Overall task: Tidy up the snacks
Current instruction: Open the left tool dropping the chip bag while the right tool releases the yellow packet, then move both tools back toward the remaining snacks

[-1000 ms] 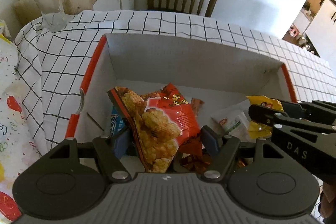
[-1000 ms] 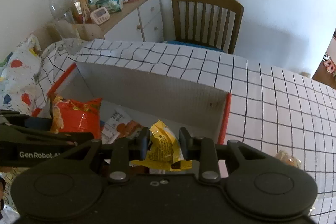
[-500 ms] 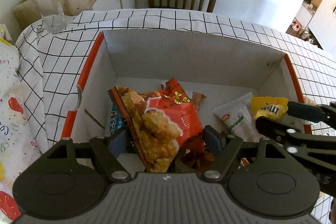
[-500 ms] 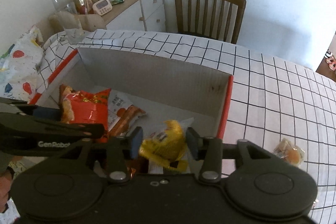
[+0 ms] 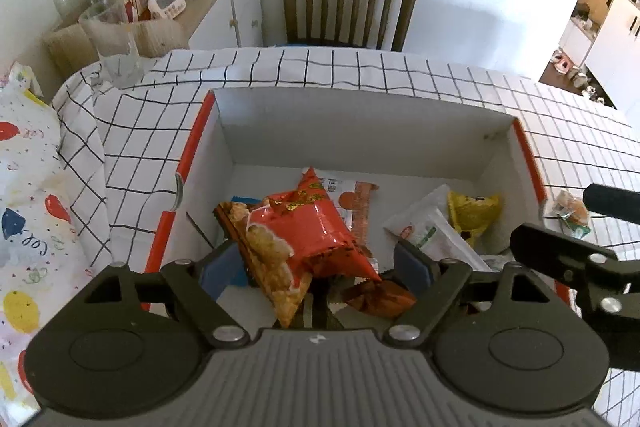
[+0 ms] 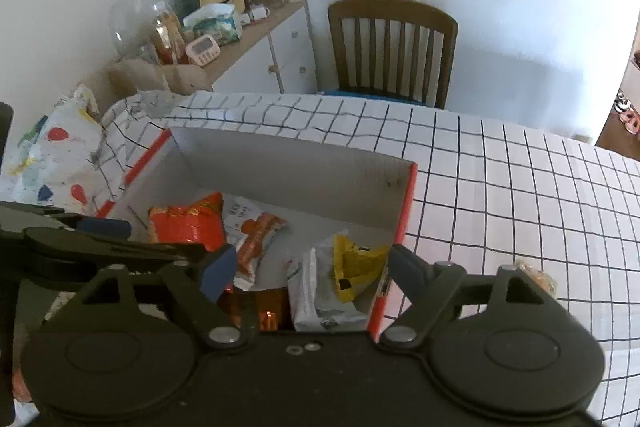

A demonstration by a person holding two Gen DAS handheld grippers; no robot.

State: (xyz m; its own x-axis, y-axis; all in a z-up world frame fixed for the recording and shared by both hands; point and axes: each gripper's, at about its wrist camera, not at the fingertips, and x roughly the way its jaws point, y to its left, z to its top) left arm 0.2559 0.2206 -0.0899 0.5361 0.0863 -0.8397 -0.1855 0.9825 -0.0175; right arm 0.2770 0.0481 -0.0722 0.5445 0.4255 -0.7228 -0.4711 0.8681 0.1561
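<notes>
The near wall of the box (image 5: 416, 115) is being hidden by the left gripper (image 5: 316, 269) body. The lower corner of the red snack bag (image 5: 296, 231) inside the box is being covered by that gripper. In the right wrist view, the small wrapped snack (image 6: 536, 277) beside the box is being partly masked, and its print is too small to be read.

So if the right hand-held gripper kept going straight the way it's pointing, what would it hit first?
Probably the yellow packet lying in the box, between the open jaws of the right hand-held gripper. It lies on a white pouch. Depth is hard to judge.
</notes>
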